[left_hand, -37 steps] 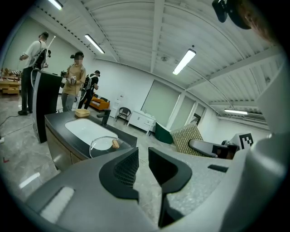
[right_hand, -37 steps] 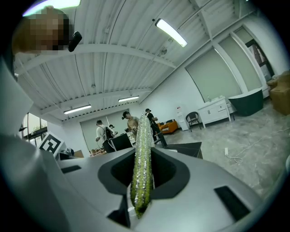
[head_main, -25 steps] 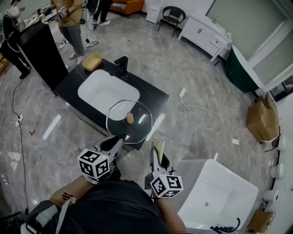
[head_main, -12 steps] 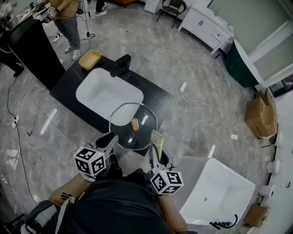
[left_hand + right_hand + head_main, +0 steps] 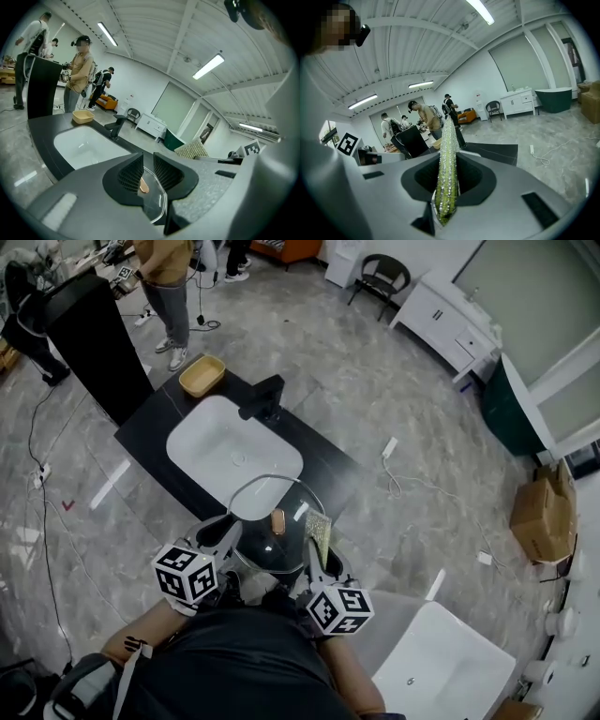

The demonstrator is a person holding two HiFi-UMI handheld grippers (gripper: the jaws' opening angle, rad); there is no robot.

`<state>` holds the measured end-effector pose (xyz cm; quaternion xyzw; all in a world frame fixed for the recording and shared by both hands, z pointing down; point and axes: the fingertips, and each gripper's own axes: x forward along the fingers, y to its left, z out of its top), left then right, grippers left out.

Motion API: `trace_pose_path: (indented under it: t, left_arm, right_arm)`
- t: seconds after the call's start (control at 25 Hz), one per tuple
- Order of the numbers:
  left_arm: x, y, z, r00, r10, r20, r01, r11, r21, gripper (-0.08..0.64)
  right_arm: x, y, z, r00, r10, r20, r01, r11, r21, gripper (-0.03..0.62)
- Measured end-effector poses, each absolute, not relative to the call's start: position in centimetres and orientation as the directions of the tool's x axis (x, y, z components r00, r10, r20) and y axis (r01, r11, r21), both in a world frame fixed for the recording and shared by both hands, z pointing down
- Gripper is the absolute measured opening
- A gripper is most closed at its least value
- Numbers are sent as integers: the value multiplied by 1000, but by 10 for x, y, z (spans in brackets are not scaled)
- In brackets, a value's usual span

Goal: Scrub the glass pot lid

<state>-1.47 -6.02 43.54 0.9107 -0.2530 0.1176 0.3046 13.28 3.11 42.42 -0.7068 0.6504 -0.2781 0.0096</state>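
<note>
The lid (image 5: 261, 501) I hold is clear, its knob (image 5: 277, 520) tan; my sponge (image 5: 320, 529) glitters yellow-green. Black surface (image 5: 323, 460), white basin (image 5: 234, 451), tan tray (image 5: 202, 376).

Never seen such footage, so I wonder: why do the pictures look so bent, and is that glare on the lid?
Head view: wide-angle bend, and a bright streak of glare on the glass lid. Left gripper view: fisheye circle, dark corners. Right gripper view: same fisheye, with the sponge glinting.

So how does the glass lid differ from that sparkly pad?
The glass lid is clear, round and wide; the scrub pad is yellow-green, small and flat. The lid has a brown knob; the pad has none. Both are clamped: lid in the left gripper, pad in the right gripper.
</note>
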Motion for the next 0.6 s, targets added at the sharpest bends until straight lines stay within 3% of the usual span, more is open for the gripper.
trace_pose_path:
  t: [0.36,0.6]
  left_arm:
    - [22,-56,428,783,-471,406,-620,-644,448,71]
    - [1,-55,441,700,-530,479,-713,-563,418,71]
  right_arm:
    - [206,9,460,-25,-912,410,-947,-109,-301,64]
    - [220,-6,510,-101,-871,481,-961,-40,-274,64]
